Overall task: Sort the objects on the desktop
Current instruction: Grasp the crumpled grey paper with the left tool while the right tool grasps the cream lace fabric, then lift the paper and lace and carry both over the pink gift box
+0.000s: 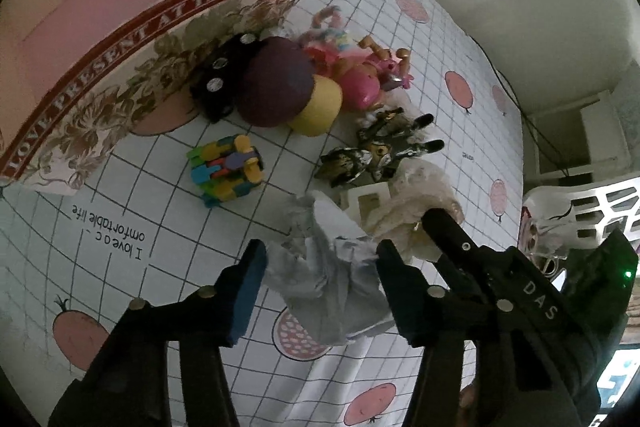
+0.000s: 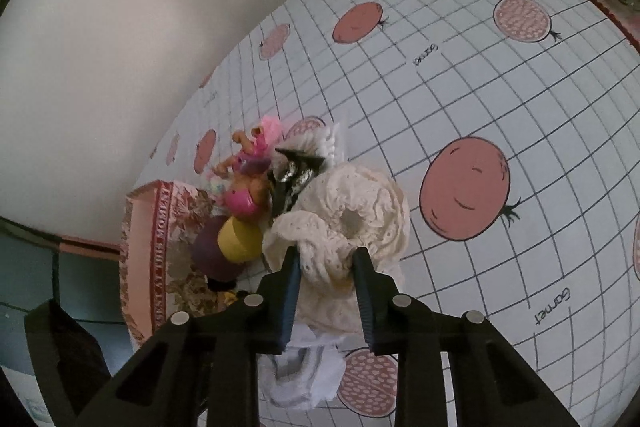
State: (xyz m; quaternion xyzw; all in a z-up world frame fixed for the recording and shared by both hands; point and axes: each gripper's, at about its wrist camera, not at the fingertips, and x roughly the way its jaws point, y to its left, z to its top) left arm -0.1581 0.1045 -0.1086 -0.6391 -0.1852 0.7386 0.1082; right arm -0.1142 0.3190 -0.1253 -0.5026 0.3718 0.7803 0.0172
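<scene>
While both grippers point down at the gridded tablecloth point(image 2: 500, 115), each has its fingers drawn in around a piece of soft clutter. Left gripper point(image 1: 320, 267): narrow opening, blue-padded fingers point(image 1: 248, 291) on either side of a crumpled grey-white paper wad point(image 1: 328, 267); the right-side pad presses into the wad, the left-side pad sits at its edge, contact there hard to confirm. The wad rests on the cloth, partly over a printed pomegranate slice. Right gripper point(image 2: 326, 283): fingers narrow and pinching a cream lace cloth bundle point(image 2: 348, 215), fabric bunched between the two pads. In the left wrist view the right gripper's finger reaches into this same bundle just beside the paper wad.

Other items, left wrist view: colourful block puzzle cube point(image 1: 226, 169) alone on the cloth, near the wad; purple-and-yellow mushroom toy point(image 1: 288, 91) touching a black object with silver studs point(image 1: 218, 83); pink doll point(image 1: 360, 67) beside the mushroom; black-and-gold figure point(image 1: 380, 147) lying between doll and lace bundle. Floral cardboard box point(image 1: 120, 75) with pink interior stands behind the pile. White slotted basket point(image 1: 592, 211) sits at the table's right edge, well apart from the toys.
</scene>
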